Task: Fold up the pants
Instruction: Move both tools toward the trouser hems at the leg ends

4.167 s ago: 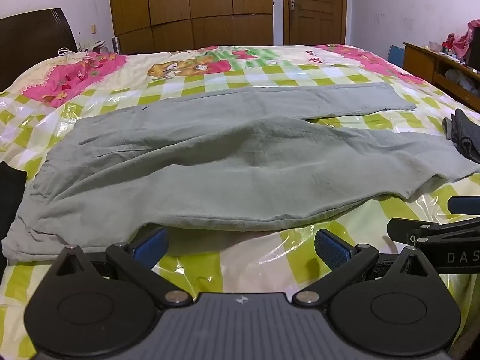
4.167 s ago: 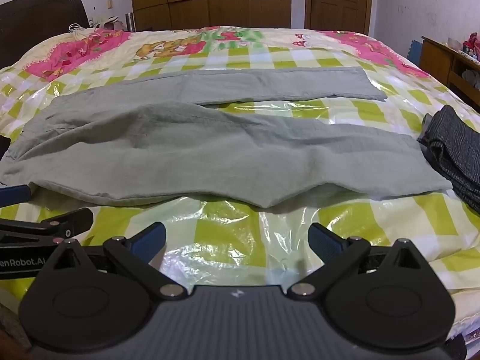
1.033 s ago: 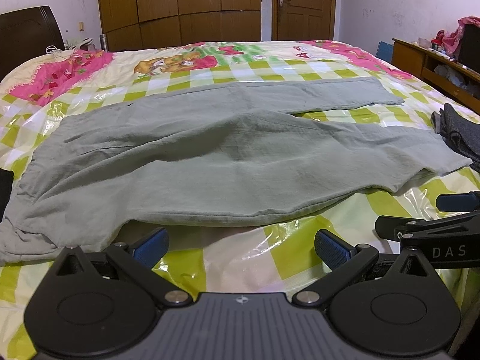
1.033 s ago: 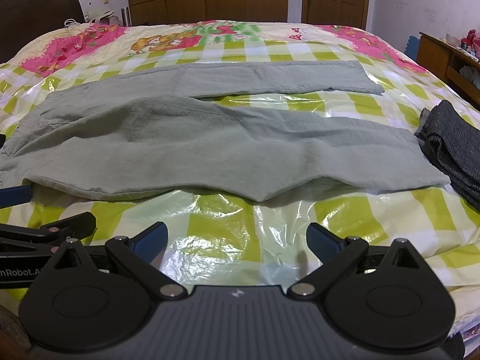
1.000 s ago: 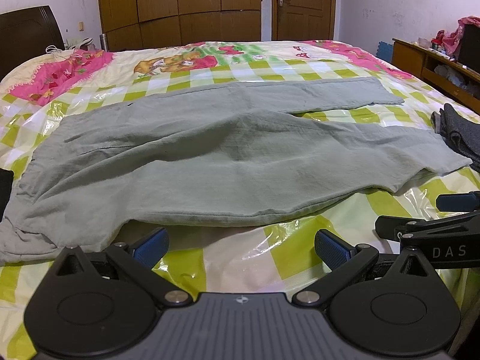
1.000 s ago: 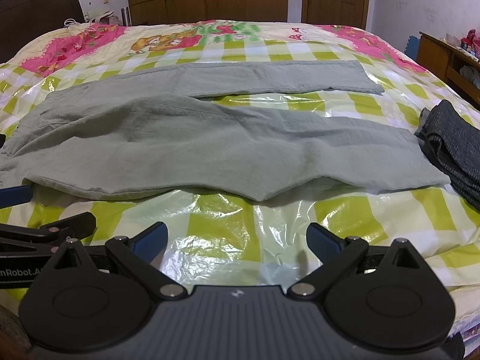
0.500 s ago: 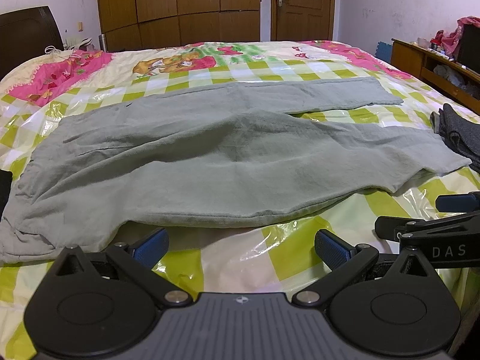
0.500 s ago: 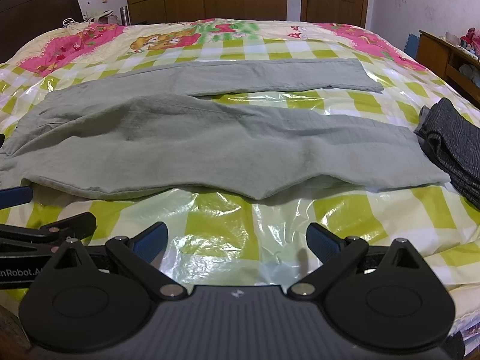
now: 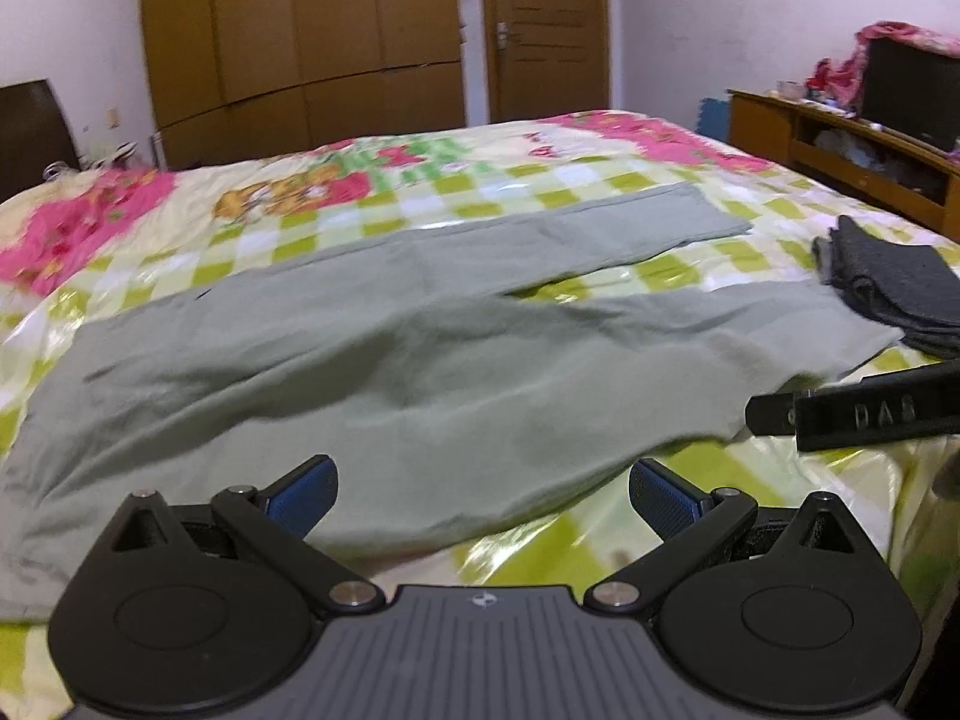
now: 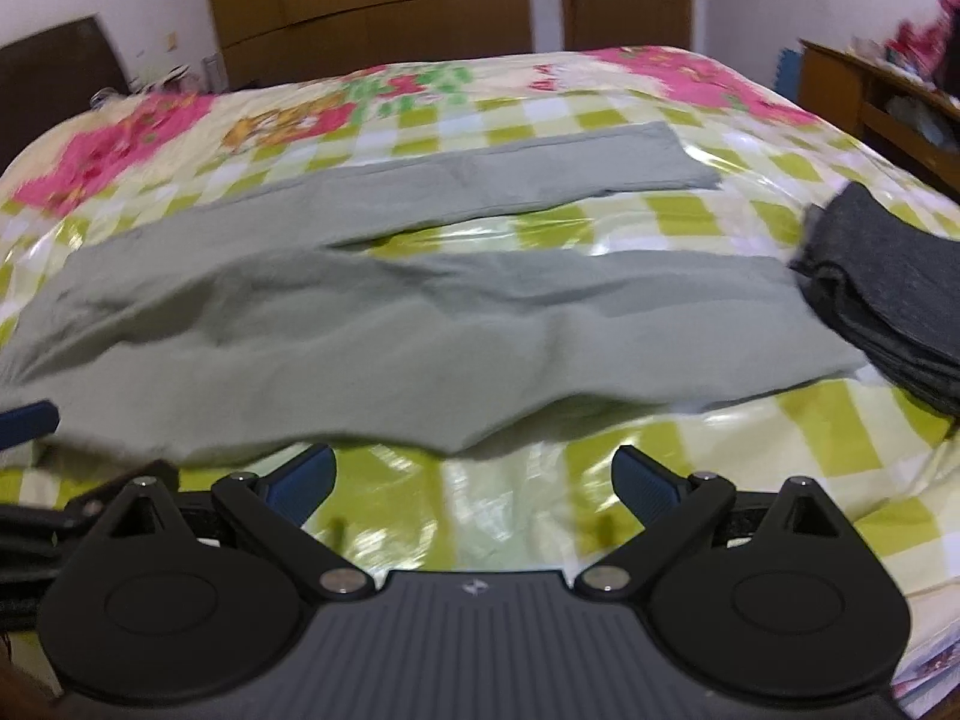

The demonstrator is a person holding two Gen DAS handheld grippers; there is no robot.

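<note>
Grey-green pants lie spread flat across the bed, waist to the left, both legs running right with a gap of bedspread between them. My left gripper is open, its blue pads hanging just over the near edge of the near leg. My right gripper is open too, just short of that same near edge, further right along the leg. Each gripper's body shows at the side of the other's view. Nothing is held.
A folded dark grey garment sits at the right, touching the near leg's cuff. The bed has a glossy green-checked cover. A wooden cabinet stands at the right; wardrobe and door behind.
Both grippers have moved forward and a little right, closer to the near edge of the pants; the views are motion-blurred. Both stay open.
</note>
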